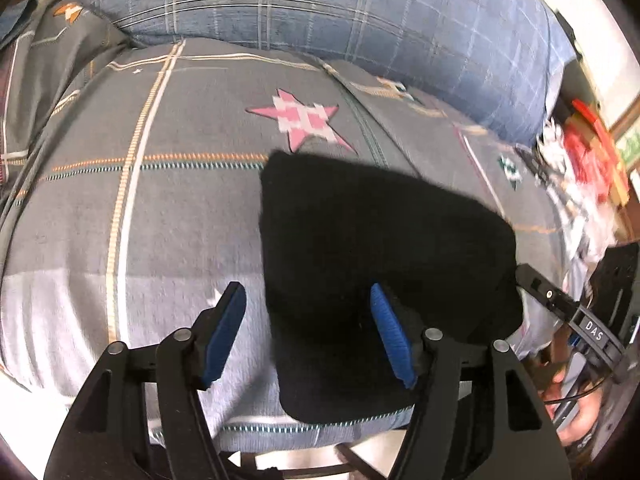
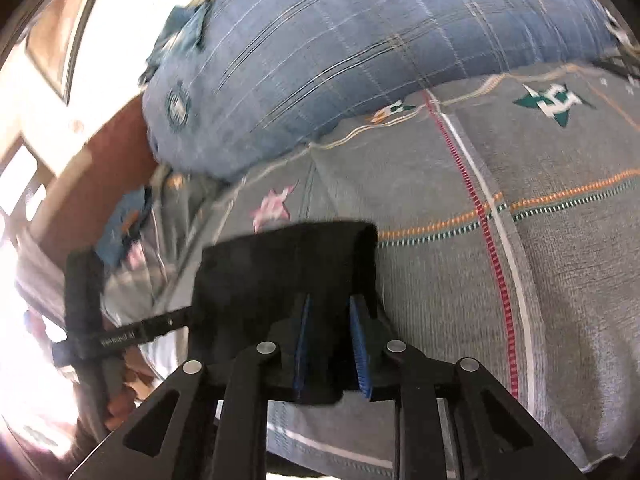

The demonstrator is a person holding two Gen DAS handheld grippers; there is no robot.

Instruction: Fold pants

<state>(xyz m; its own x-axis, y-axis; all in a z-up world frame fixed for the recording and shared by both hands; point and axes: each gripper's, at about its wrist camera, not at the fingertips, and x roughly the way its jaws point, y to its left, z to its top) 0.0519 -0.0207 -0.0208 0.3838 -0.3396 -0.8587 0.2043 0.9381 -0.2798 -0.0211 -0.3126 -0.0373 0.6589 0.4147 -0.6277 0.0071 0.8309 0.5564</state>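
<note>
presently, from left to right: grey bedcover [image 1: 100,220] with stripes and a pink star [image 1: 304,120]; left gripper [image 1: 308,332], blue pads spread wide, one on each side of the near left edge of the pants [image 1: 380,240], pressing nothing; black pants, folded small, lying flat on the bedcover near its front edge; right gripper [image 2: 332,344], pads close together, pinching the pants' near right edge; blue checked pillow [image 2: 360,60] lying behind, along the far side.
</note>
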